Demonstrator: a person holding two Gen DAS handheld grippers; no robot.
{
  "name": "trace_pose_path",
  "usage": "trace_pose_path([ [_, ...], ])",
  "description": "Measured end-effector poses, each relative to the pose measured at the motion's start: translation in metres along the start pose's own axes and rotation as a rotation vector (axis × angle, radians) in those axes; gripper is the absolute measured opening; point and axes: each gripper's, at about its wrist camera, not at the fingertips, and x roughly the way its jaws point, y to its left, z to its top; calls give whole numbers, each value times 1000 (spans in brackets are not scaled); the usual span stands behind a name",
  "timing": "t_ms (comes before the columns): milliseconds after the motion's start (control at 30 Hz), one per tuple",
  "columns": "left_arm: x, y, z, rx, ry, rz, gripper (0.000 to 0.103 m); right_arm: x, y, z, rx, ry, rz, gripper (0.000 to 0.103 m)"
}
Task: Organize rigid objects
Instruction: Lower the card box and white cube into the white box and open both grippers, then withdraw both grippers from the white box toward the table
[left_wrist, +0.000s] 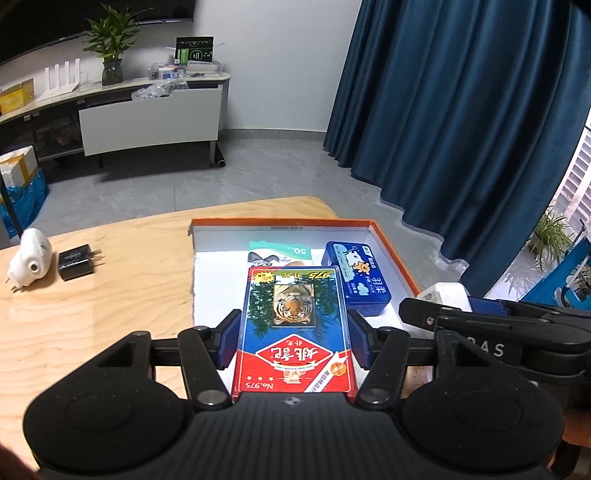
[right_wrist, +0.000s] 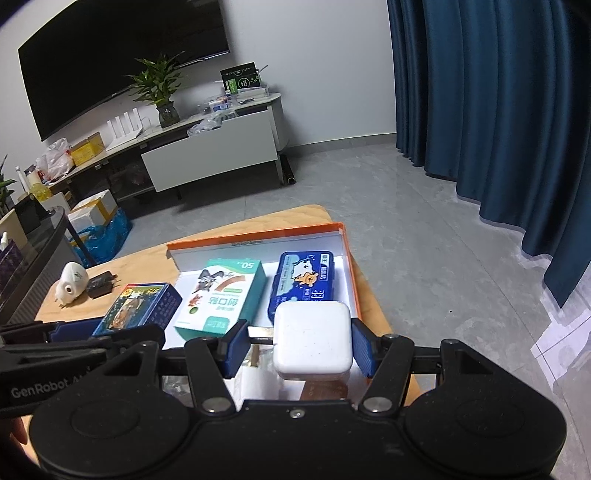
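My left gripper (left_wrist: 293, 339) is shut on a playing card box (left_wrist: 293, 332) with a tiger picture, held over the orange-rimmed white tray (left_wrist: 280, 221). In the right wrist view the card box (right_wrist: 140, 308) sits at the left. My right gripper (right_wrist: 295, 345) is shut on a white charger cube (right_wrist: 312, 339), held over the tray's near right part (right_wrist: 349, 266). Inside the tray lie a green-and-white bandage box (right_wrist: 221, 295) and a blue tin (right_wrist: 304, 284). The blue tin also shows in the left wrist view (left_wrist: 356, 275).
On the wooden table (left_wrist: 92, 314) left of the tray lie a white plug-in device (left_wrist: 29, 262) and a black charger (left_wrist: 77, 261). The table's far edge drops to a grey floor. A blue curtain (left_wrist: 461, 110) hangs at the right.
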Motion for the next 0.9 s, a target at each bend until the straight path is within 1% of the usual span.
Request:
trace_pose_path([
  [167,11,0,1,4,8,0,60,13,-4,4,13,5,13,71],
  [200,13,0,2,5,11,0,60,14,-5,5,11,0,21,75],
  [233,16,0,3,5,13,0,60,13,-5,5,14,-8,20,78],
  [400,25,-3,9,5,19,-17,60,-2,-13,6,43,-87,-18,79],
  [567,40,-15,15,32,31,-52,60,-12,-22,9,60,-120,-34,80],
  [633,40,-16,17,29,26,-74,63,-16,-22,10,55,-133,-43,81],
  [667,36,-17,18,26,14,-78,69,-18,-21,10,50,-135,-45,81],
  [767,25,-13,17,22,-11,-63,71,-23,-18,11,41,-145,-42,82],
  [900,10,3,14,-10,-14,-10,72,-25,-6,14,35,-146,-14,83],
])
